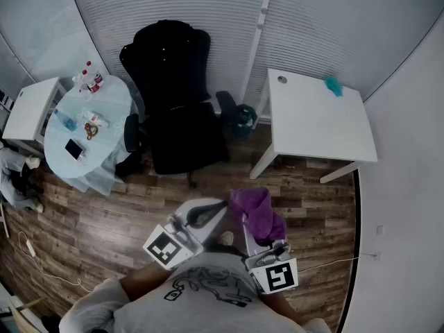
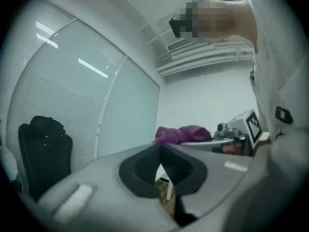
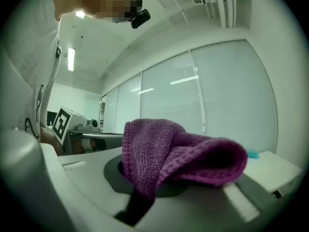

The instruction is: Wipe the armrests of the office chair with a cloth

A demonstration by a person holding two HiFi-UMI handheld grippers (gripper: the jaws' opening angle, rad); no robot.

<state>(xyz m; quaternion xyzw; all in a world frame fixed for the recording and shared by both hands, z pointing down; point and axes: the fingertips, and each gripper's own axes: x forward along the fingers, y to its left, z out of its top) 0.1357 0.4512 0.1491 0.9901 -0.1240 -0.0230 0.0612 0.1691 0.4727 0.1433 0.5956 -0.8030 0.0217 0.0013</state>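
A black office chair stands ahead of me by the blinds, with a grey armrest on its left side and one on its right. My right gripper is shut on a purple cloth, held low near my body and well short of the chair. The cloth bunches over the jaws in the right gripper view. My left gripper is shut with nothing in it, its dark pads meeting. The chair shows far left in the left gripper view.
A white desk with a small teal item stands right of the chair. A round table covered in light blue holds bottles and a phone. A white cabinet is at far left. The floor is wood planks.
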